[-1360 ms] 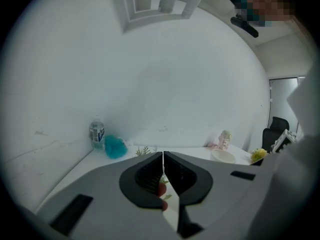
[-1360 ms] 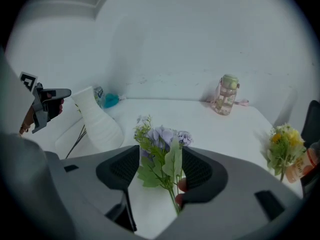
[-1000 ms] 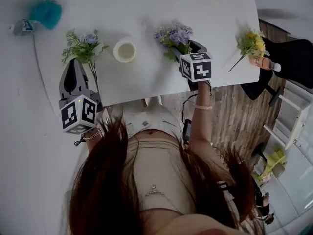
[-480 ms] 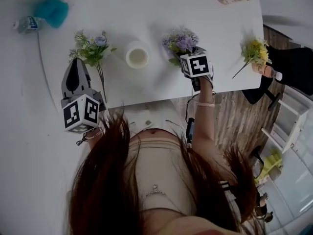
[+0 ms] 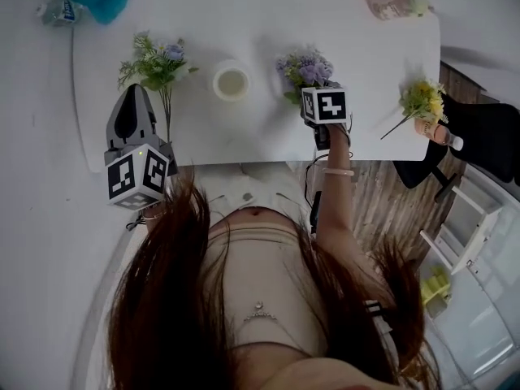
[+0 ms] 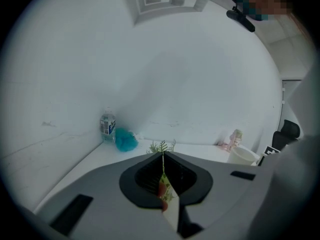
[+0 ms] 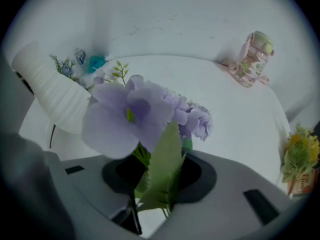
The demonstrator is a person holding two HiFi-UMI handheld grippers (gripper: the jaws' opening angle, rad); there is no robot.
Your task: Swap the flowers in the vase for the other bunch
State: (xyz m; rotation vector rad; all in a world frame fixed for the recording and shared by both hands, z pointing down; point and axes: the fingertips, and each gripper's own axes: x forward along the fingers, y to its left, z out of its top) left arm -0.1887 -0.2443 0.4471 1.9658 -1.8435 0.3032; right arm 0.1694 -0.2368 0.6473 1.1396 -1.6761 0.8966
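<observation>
Lowered over the purple flowers [image 5: 305, 65], the right claw [image 5: 315, 89] is closing round their stems; the left claw [image 5: 134, 93] pinches a green sprig [image 6: 163, 171].

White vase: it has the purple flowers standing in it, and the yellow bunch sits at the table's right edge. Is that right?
No. The head view shows the white vase empty. The purple flowers lie beside it on the table, between the right gripper's closing jaws. The yellow bunch is at the table's right edge, as said.
</observation>
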